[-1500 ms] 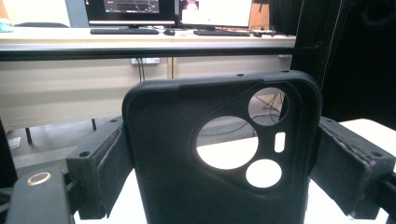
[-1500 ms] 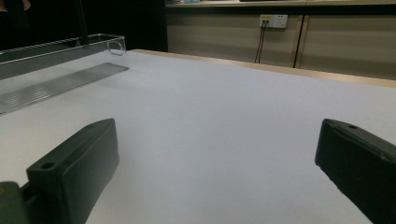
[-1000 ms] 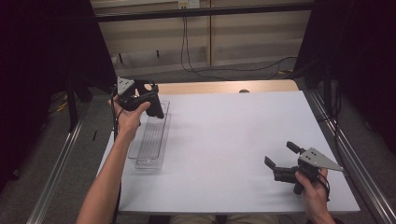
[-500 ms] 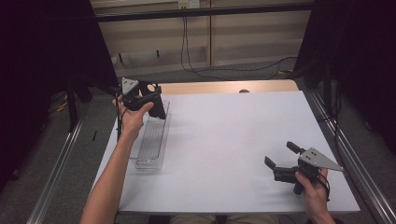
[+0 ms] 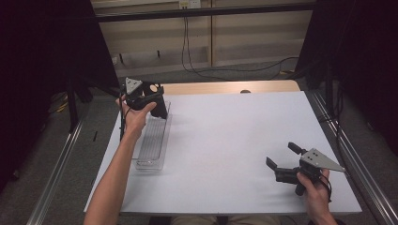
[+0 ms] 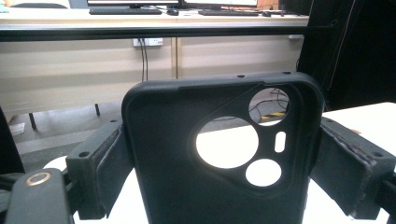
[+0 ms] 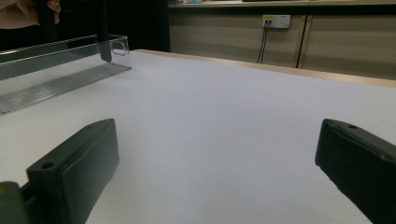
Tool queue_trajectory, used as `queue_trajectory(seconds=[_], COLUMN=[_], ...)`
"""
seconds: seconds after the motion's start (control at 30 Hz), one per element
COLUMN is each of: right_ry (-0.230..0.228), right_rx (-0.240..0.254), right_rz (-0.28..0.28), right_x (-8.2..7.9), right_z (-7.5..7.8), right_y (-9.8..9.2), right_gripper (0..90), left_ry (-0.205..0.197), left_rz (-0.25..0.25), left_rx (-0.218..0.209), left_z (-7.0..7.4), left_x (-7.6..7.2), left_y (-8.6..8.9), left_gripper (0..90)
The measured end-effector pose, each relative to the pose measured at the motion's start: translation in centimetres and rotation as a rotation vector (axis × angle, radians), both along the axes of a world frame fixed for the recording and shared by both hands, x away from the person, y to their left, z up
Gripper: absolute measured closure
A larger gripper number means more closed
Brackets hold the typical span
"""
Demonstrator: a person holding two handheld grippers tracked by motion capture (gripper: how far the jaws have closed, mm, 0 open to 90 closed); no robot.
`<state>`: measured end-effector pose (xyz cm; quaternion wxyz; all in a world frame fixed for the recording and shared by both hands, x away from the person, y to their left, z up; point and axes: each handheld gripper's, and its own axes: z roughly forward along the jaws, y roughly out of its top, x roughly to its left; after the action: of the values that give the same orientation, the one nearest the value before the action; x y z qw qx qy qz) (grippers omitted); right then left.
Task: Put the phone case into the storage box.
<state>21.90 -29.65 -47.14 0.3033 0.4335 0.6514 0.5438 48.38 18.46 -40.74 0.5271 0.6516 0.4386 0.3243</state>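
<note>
Left gripper (image 5: 157, 104) jaws clamp black phone case (image 6: 223, 154) by its sides, held above far end of clear tray (image 5: 152, 140) (case upright, not yet set down). Placement outstanding. Right gripper (image 5: 282, 162) idle near table (image 5: 225, 131) front edge, jaws spread, nothing between

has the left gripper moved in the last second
Yes, slightly. In the high view the left gripper, shut on the phone case, has edged toward the far end of the clear tray, which lies unmoved.
</note>
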Motion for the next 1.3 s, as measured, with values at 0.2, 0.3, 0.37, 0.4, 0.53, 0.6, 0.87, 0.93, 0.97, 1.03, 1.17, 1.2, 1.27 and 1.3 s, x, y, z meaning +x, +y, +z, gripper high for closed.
queue_trajectory(seconds=[0.2,0.3,0.37,0.4,0.53,0.6,0.87,0.93,0.97,1.03,1.17,1.2,1.27,1.3], right_ry=[-0.004,-0.001,0.001,0.001,0.001,0.001,-0.002,-0.005,-0.004,-0.001,-0.001,-0.003,0.000,-0.001], right_rx=[-0.005,-0.003,-0.002,-0.002,0.000,0.000,-0.002,-0.004,-0.002,-0.002,-0.001,-0.001,-0.001,-0.002], right_rz=[-0.002,-0.002,-0.001,-0.002,-0.002,-0.002,-0.003,-0.003,-0.002,0.000,0.001,0.001,0.002,-0.001], right_x=[0.0,0.0,0.0,0.0,0.0,0.0,0.0,0.0,0.0,0.0,0.0,0.0,0.0,0.0], right_z=[0.0,0.0,0.0,0.0,0.0,0.0,-0.1,0.0,0.0,-0.1,0.0,0.0,0.0,-0.1], right_y=[-0.1,-0.1,-0.1,-0.1,-0.1,-0.1,-0.1,-0.1,-0.1,-0.1,-0.1,-0.1,-0.1,-0.1], right_gripper=[0.0,0.0,0.0,0.0,0.0,0.0,0.0,0.0,0.0,0.0,0.0,0.0,0.0,0.0], left_ry=[0.006,0.002,0.001,0.008,-0.003,-0.001,0.010,0.004,0.013,0.016,0.017,0.025,0.015,0.016], left_rz=[0.005,0.004,0.003,0.009,-0.010,-0.007,-0.011,-0.016,-0.006,-0.006,0.018,0.027,0.040,0.044], left_rx=[0.001,0.007,0.011,0.009,0.007,0.020,0.031,0.026,0.035,0.038,0.030,0.037,0.016,0.018], left_z=[-0.4,-0.5,-0.6,-0.6,-0.9,-0.9,-1.3,-1.4,-1.3,-1.3,-1.2,-1.1,-1.1,-1.2], left_x=[0.3,0.5,0.6,0.7,1.0,1.0,1.2,1.2,1.2,1.2,1.2,1.2,1.3,1.3], left_y=[-0.1,0.0,0.1,0.0,0.1,0.0,0.0,0.0,-0.1,-0.1,0.0,0.1,0.1,0.1], left_gripper=[12.7,12.7,12.6,12.6,12.6,12.5,12.3,12.3,12.3,12.2,11.6,11.2,10.7,10.6])
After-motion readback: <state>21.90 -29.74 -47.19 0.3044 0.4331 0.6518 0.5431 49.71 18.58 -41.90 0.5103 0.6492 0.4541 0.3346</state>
